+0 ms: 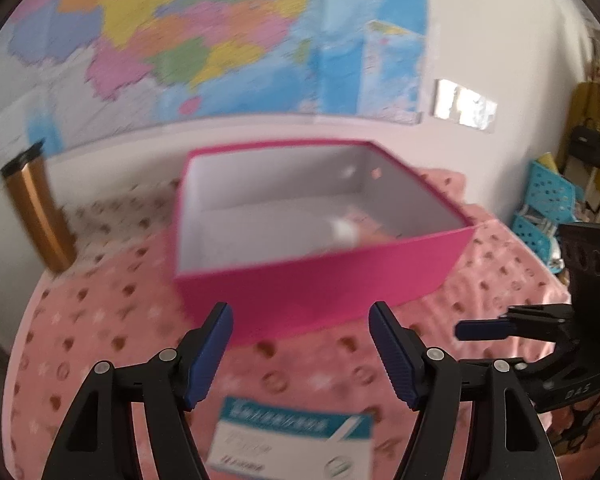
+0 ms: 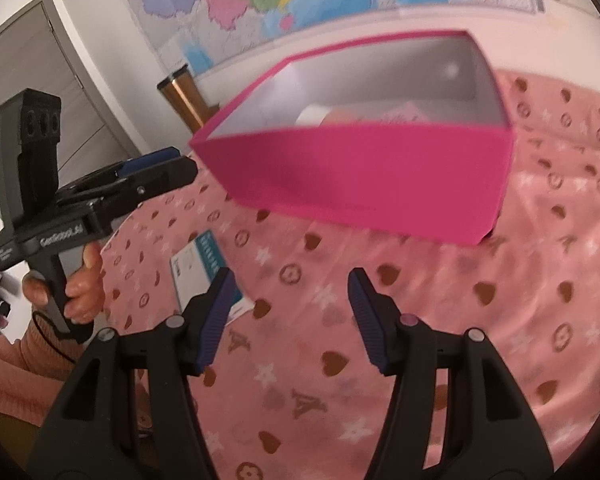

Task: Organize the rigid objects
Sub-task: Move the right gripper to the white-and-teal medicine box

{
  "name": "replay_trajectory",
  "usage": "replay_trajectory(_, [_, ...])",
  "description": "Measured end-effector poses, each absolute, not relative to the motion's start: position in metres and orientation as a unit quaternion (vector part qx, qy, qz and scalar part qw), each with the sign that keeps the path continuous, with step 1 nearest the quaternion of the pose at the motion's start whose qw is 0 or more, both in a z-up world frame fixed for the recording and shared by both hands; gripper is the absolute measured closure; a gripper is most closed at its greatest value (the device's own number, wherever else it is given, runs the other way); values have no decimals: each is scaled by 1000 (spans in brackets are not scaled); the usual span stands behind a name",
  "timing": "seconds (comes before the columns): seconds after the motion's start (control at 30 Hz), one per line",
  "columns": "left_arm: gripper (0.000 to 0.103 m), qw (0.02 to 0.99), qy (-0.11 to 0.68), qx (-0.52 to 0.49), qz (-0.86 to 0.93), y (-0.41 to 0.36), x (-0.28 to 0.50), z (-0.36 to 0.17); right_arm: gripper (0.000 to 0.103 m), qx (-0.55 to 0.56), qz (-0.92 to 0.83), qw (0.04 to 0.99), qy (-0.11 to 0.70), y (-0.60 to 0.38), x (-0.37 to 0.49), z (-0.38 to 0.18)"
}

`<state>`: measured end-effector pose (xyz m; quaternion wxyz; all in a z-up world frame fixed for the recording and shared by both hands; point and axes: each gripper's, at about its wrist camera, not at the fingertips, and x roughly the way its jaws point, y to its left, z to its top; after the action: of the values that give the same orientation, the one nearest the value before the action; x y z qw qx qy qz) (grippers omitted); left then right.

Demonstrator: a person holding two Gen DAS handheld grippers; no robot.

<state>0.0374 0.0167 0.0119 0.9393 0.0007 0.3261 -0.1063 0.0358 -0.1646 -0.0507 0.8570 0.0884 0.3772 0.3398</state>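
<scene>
Pink box (image 1: pixel 324 280) fills centre frame on the pink blanket (image 1: pixel 100 320), some blurred items inside. We find the small white-and-teal carton (image 1: pixel 292 444) at bottom centre, directly below our left gripper (image 1: pixel 300 356), long side across the frame. Left gripper spread, empty. Right gripper (image 2: pixel 290 320) also spread, carton left of it, so left is nearer.

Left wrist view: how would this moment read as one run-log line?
left hand-held gripper: open, empty | right hand-held gripper: open, empty | white box: on cloth, below left gripper | pink box: holds items
</scene>
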Motion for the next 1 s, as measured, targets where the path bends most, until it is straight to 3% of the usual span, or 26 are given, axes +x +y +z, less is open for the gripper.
replay_trajectory(0.43, [33, 916, 390, -64, -71, 61, 13, -40, 43, 79, 384, 824, 409, -124, 27, -73])
replay_trajectory(1.0, [35, 897, 420, -66, -119, 50, 1, -58, 43, 78, 406, 803, 429, -95, 25, -87])
